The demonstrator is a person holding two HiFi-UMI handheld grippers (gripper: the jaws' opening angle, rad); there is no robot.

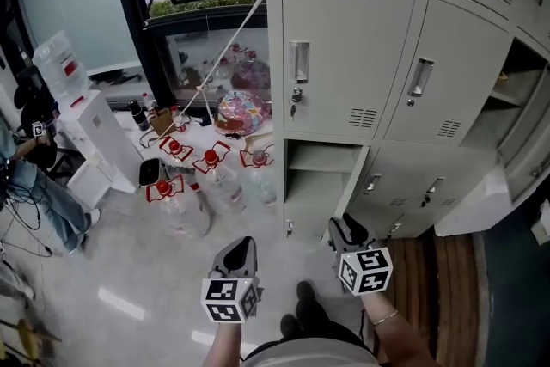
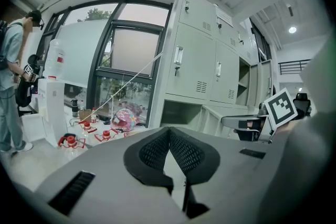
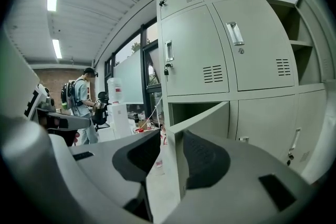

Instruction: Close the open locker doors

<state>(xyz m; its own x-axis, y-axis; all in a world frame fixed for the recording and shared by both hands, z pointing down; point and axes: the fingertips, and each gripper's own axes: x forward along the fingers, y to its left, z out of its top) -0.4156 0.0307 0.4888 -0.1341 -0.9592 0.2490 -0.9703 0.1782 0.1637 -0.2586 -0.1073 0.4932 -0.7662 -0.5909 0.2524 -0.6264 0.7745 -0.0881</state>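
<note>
The grey locker bank (image 1: 361, 56) has a bottom door (image 1: 359, 185) swung out, edge-on to me, beside its bare compartment (image 1: 314, 176). My right gripper (image 1: 346, 229) is at that door's free edge. In the right gripper view the door's edge (image 3: 177, 128) stands between the jaws of the right gripper (image 3: 169, 150): the right pad (image 3: 205, 160) lies by the door's face and a gap shows at the left pad (image 3: 137, 157), so it is open. Another pale door (image 1: 481, 202) hangs open at the far right, below open shelves (image 1: 516, 90). My left gripper (image 1: 241, 255) (image 2: 169, 134) hangs shut and empty over the floor.
Several large water bottles with red caps (image 1: 185, 202) stand on the floor left of the lockers, with a colourful ball (image 1: 242, 112) behind them. A white water dispenser (image 1: 94, 133) and a person (image 1: 34, 185) are at the far left. My shoes (image 1: 301, 309) are below.
</note>
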